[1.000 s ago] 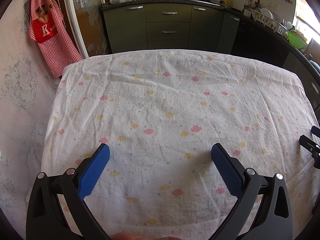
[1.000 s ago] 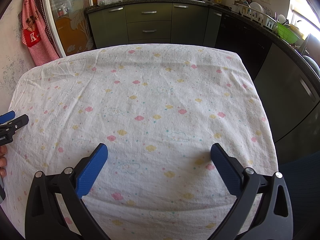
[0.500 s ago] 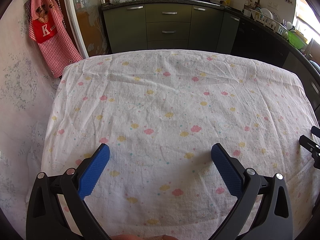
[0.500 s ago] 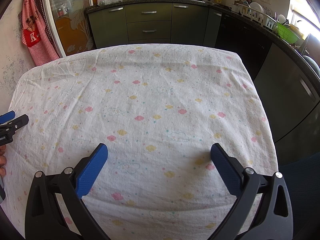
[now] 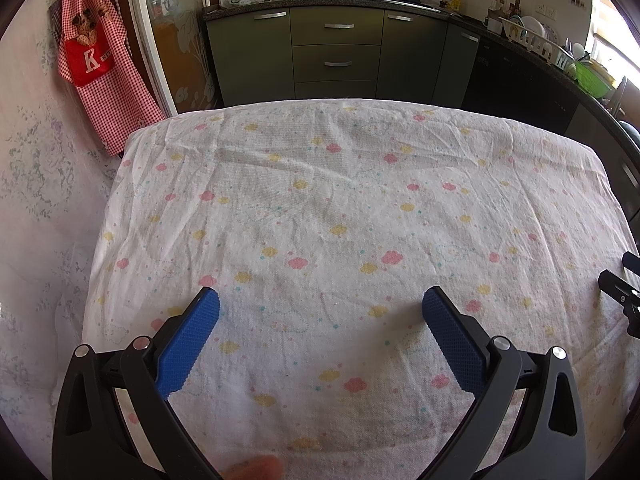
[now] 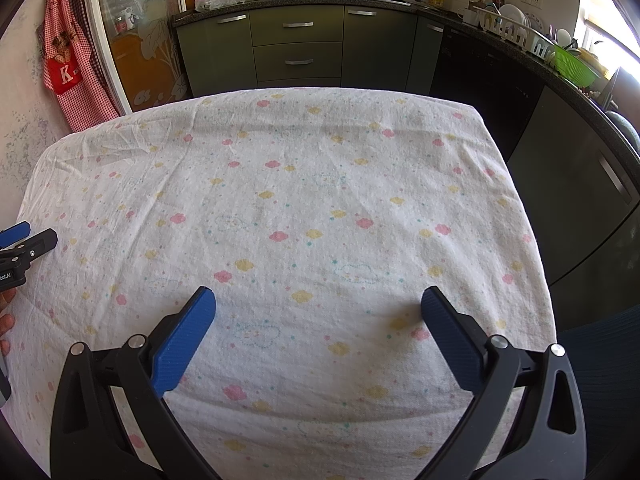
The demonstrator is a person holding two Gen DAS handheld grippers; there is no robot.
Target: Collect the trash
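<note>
Both grippers, L (image 5: pixel 320 306) & R (image 6: pixel 318 306), hover jaws spread, empty, over cloth-covered counter (image 6: pixel 280 184); no trash visible.

Apron (image 5: pixel 94 60) — "K"; tongs (image 6: pixel 18 254) — perhaps "bot.AI".

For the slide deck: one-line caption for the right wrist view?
Open right claw above a cloud-print tablecloth, no trash in view; left claw at frame edge, kitchen cabinets behind.

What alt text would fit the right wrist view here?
The open right tool hovers over a table draped in a white cloth with pink and yellow cloud prints; no trash shows on it. The left tool peeks in at the left edge, with green kitchen cabinets and a red checked apron behind.
</note>
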